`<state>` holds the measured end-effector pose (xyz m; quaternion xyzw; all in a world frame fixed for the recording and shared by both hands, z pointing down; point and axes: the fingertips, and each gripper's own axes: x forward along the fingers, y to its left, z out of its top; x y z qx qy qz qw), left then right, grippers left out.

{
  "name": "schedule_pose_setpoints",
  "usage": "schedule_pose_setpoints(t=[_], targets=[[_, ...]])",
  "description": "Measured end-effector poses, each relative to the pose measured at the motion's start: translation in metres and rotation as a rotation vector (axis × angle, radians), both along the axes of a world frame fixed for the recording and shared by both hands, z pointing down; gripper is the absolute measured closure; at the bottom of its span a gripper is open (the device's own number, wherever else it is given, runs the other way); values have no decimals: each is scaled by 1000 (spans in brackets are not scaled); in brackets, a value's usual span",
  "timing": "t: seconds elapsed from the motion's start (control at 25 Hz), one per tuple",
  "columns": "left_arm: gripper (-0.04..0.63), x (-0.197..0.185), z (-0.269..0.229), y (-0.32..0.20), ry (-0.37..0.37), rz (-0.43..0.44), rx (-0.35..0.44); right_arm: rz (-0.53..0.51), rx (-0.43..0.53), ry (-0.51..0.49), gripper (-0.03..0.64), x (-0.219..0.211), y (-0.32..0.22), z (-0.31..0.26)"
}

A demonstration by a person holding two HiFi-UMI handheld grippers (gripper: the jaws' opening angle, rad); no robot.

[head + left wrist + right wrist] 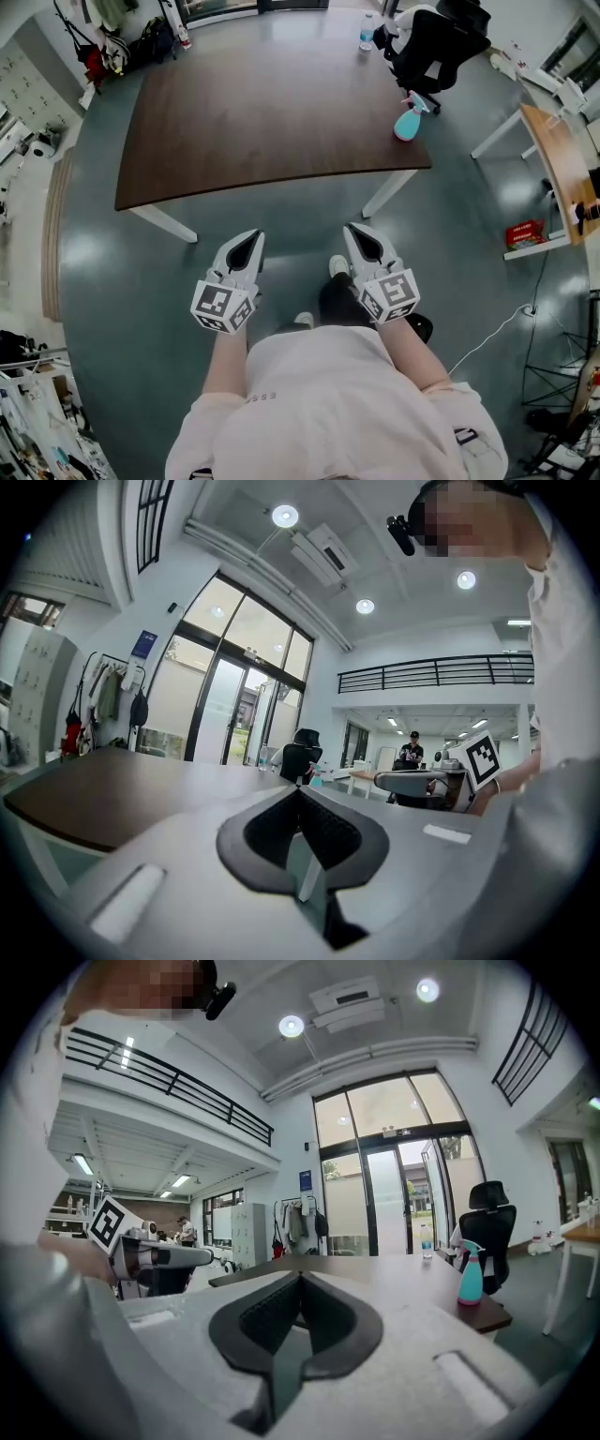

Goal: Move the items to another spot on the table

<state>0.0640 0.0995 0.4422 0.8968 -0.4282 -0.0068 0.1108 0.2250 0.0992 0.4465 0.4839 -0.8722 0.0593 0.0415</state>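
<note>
Spray bottle [410, 120]: teal, upright, at the right edge of the table [262, 112], toward its near right corner. Nothing touches it.
Water bottle [367, 33]: small and clear, upright. It seems to stand at the far edge of the table, on the right side, well apart from the spray bottle.
Table: dark brown top on white legs. Apart from these two items, its surface looks bare.
Left gripper [251, 236]: held low and close to the person's body, on the near side of the table and well apart from both items. Its jaws are pressed together and nothing is between them.
Right gripper [356, 230]: just beside the left one, at the same height, and it points toward the table. Its jaws are also pressed together, with nothing pinched.
Office chair [436, 42]: black, on the floor behind the far right corner of the table.
Done: as I judge it, nothing. No item is held and neither gripper is over the table.
Left to do: the whole task. The person has to come to the table, open a gripper, take the spray bottle (the nearer item, on the right gripper's side) and put it on another spot. After that probably the same for the water bottle.
</note>
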Motion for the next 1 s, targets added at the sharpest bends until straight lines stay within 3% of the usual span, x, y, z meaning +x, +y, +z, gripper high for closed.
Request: schedule_pose_setpoints(t=[0.44,1.0], targets=[[588,70,-1,-105,-7,45,-18,74,10,-54,627,94,-112,1],[588,219,-10,-284,0,105,-11,96,34,-18,627,249,-277,-8]])
